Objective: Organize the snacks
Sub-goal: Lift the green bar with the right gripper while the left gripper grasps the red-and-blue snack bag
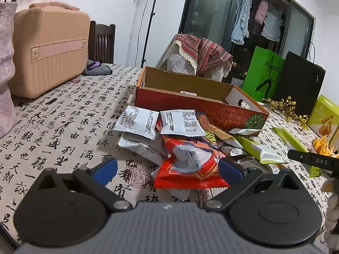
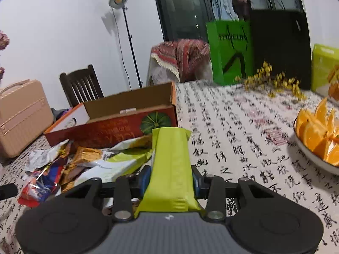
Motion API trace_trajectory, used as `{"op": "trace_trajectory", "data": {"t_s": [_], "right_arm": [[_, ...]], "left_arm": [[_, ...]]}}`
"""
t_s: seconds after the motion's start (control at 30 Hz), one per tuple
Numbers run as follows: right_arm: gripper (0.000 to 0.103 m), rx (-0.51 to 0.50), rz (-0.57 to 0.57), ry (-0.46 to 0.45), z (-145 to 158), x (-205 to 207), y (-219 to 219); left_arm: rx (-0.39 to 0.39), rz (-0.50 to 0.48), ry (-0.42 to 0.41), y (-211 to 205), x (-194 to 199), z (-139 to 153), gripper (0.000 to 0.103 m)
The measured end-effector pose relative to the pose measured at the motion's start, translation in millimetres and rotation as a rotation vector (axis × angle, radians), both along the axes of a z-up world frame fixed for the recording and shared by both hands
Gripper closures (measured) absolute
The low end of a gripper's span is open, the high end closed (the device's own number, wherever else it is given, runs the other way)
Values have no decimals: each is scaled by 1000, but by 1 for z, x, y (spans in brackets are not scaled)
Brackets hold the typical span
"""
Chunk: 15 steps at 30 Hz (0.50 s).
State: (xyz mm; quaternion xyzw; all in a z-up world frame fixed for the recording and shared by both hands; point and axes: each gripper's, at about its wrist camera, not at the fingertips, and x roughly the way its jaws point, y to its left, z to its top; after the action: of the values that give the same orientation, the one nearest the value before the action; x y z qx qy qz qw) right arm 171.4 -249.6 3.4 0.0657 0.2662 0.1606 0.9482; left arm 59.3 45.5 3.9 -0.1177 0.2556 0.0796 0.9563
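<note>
My right gripper (image 2: 171, 180) is clamped on a long lime-green snack bar (image 2: 170, 165); the blue pads press its two sides and the wrapper runs straight out toward twelve o'clock in the right wrist view, its far end lying over the front of the red cardboard box (image 2: 110, 130). That box sits open at about eleven o'clock from the bar, with a green pumpkin printed on its near wall and only a small white strip visible on its floor. At nine o'clock from my right gripper lies the heap of snack packets (image 2: 70, 160), crumpled and overlapping, touching the box front. A bowl of orange wedges (image 2: 317, 133) sits at three o'clock, well apart from the bar.

My left gripper (image 1: 167, 170) has its jaws wide apart, nothing between the pads. Just ahead of it, at twelve o'clock, a red packet (image 1: 190, 169) lies on top of the pile, with two white packets (image 1: 159, 122) beyond it against the box. Another green bar (image 1: 260, 150) lies at two o'clock on the calligraphy-print tablecloth (image 1: 63, 131). A beige hard case (image 1: 50, 48) stands at ten o'clock, well apart from the snacks. The picture from the right is somewhat smeared.
</note>
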Motion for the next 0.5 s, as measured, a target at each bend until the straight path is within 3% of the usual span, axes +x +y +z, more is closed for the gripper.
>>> {"op": "trace_trajectory", "data": {"t_s": [0.23,0.5], "right_arm": [[65,0,3,-76,5,-17,-4],[65,32,1,-85,2,-24,-12]], "left_arm": [[26,-1,22,-7,5,0,0],[56,-4,54,-17,16,2,0]]}}
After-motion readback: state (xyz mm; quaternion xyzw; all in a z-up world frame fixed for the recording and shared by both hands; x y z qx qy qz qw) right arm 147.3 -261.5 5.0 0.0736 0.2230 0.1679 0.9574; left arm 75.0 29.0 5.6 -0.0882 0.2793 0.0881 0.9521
